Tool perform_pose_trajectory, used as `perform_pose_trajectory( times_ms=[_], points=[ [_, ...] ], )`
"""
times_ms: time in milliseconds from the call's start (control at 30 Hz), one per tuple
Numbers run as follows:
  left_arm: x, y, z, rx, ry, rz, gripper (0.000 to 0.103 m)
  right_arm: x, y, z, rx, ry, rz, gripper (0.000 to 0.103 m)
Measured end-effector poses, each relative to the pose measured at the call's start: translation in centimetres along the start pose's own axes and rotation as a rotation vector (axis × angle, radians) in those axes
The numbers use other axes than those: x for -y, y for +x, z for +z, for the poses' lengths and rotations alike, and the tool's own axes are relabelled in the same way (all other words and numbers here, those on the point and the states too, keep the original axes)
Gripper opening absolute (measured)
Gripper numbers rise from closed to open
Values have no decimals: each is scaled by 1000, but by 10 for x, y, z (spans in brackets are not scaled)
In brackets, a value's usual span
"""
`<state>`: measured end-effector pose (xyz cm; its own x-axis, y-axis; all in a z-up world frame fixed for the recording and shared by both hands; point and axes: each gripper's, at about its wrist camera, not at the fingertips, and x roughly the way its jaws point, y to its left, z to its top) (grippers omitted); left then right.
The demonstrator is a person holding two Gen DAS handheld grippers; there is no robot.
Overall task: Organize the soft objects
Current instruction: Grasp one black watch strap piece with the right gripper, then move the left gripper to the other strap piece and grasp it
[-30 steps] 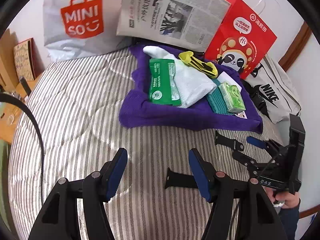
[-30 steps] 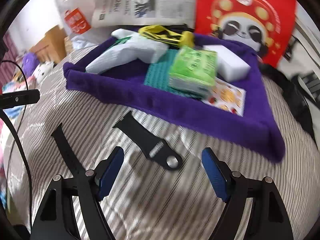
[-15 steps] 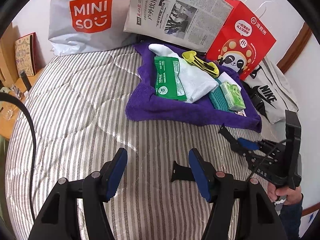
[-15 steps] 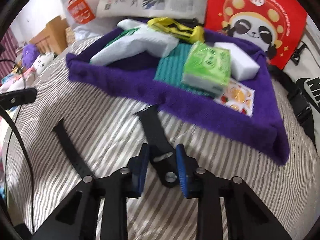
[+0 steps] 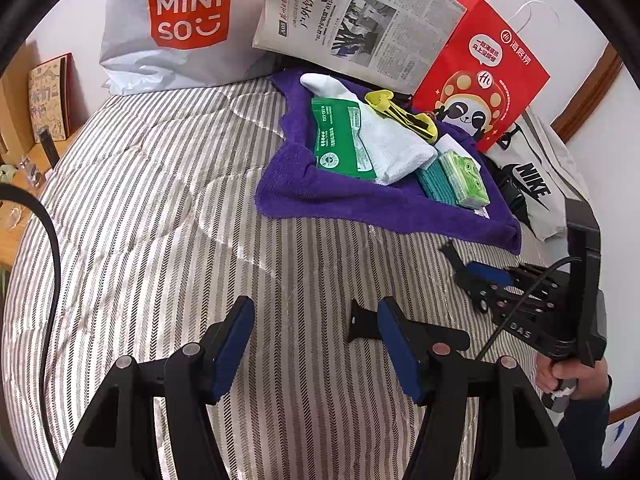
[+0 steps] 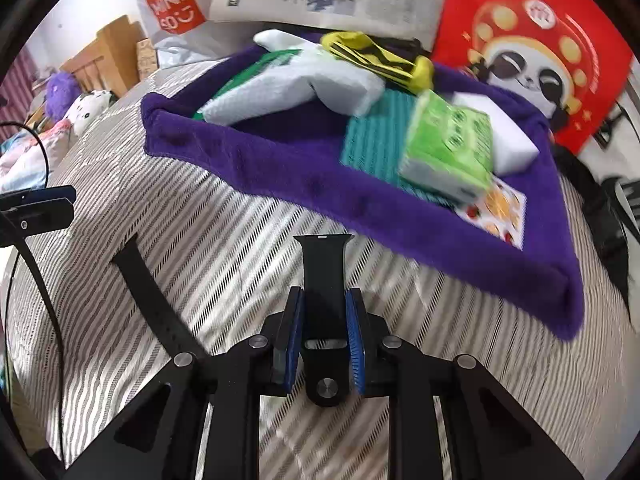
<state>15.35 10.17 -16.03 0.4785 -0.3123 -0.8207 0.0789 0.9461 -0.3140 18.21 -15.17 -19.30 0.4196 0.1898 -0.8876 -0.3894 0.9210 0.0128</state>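
A purple towel [image 6: 280, 168] lies on the striped bed, also in the left wrist view [image 5: 344, 196]. On it are a white sock [image 6: 296, 88], a yellow sock [image 6: 380, 58], a green tissue pack [image 6: 448, 148], a teal cloth [image 6: 372, 140], a white sponge [image 6: 504, 136] and a green wipes pack [image 5: 340, 136]. My right gripper [image 6: 323, 336] is shut on a black watch strap piece [image 6: 324, 276], held just off the bed before the towel. A second strap [image 6: 152, 296] lies to its left. My left gripper [image 5: 312, 344] is open and empty over the bed.
A Miniso bag [image 5: 176, 28], a newspaper [image 5: 352, 24] and a red panda bag [image 5: 488, 76] stand behind the towel. A Nike bag [image 5: 536, 188] lies at the right. A bedside shelf [image 5: 24, 128] is at the left. A plush toy [image 6: 80, 100] lies far left.
My right gripper closed on the short strap piece and lifted it, turning it to point at the towel. My left gripper drew back a little and stayed open.
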Motion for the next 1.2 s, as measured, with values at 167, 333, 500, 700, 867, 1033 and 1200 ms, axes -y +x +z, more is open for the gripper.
perform_pose_trajectory(
  times_ms=[167, 333, 500, 700, 867, 1033, 1200],
  points=[
    [-1, 3, -3, -13, -11, 4, 62, 22, -14, -19, -25, 109, -80, 21],
    [6, 9, -7, -29, -15, 1, 62, 28, -16, -29, -26, 195, -83, 24],
    [12, 8, -11, -36, 4, 4, 62, 26, -14, -26, -9, 187, -97, 21],
    [18, 7, -15, -50, 9, 19, 62, 31, -18, -29, -2, 203, -72, 21],
    [32, 16, -21, -73, -14, 12, 62, 45, -35, -45, 15, 245, -90, 21],
    [50, 38, -26, -121, -51, 64, 64, 60, -50, -63, 30, 252, -144, 21],
    [68, 46, -24, -108, -69, 90, 71, 77, -52, -76, 35, 283, -113, 21]
  ],
)
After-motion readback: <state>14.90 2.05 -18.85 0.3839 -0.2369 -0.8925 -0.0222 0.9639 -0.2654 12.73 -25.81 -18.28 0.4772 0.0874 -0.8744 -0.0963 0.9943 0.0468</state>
